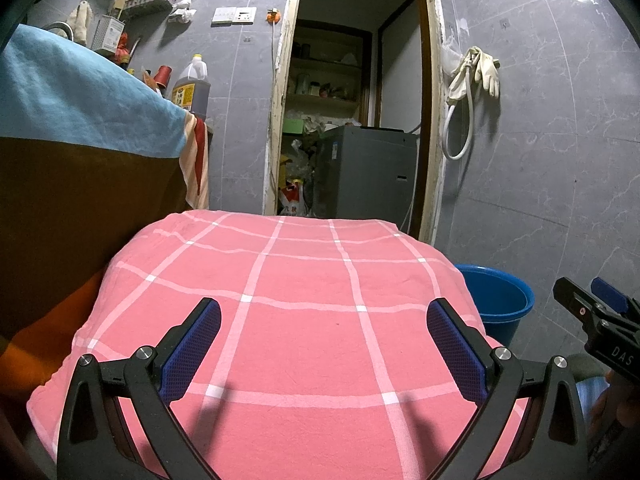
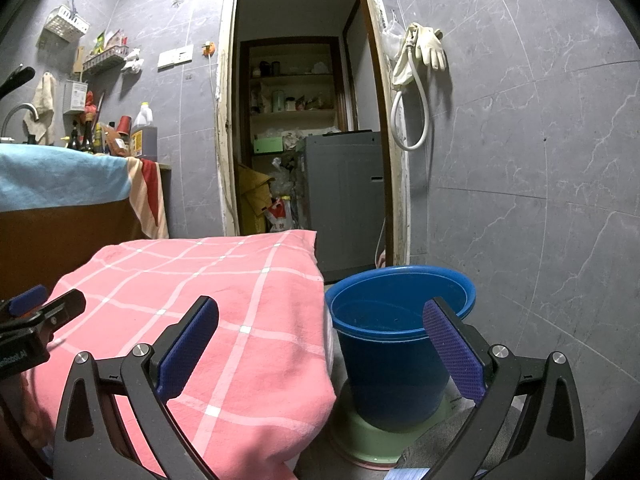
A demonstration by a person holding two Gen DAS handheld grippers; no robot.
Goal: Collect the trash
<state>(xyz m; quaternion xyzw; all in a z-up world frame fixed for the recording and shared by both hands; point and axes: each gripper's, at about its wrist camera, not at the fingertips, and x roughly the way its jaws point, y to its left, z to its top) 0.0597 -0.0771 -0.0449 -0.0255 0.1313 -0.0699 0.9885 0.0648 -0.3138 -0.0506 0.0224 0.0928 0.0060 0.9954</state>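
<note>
The left gripper (image 1: 324, 344) hangs over a surface draped in a pink checked cloth (image 1: 304, 280), its jaws spread wide with nothing between them. The right gripper (image 2: 320, 344) is likewise wide apart and empty, straddling the cloth's right edge and a blue bucket (image 2: 400, 320). The bucket stands on a green basin (image 2: 360, 436) on the floor, just beside that edge. No loose trash shows on the cloth or between either pair of jaws.

Black hand-held gripper (image 1: 324, 316) (blue textured pads (image 1: 192, 350))
</note>
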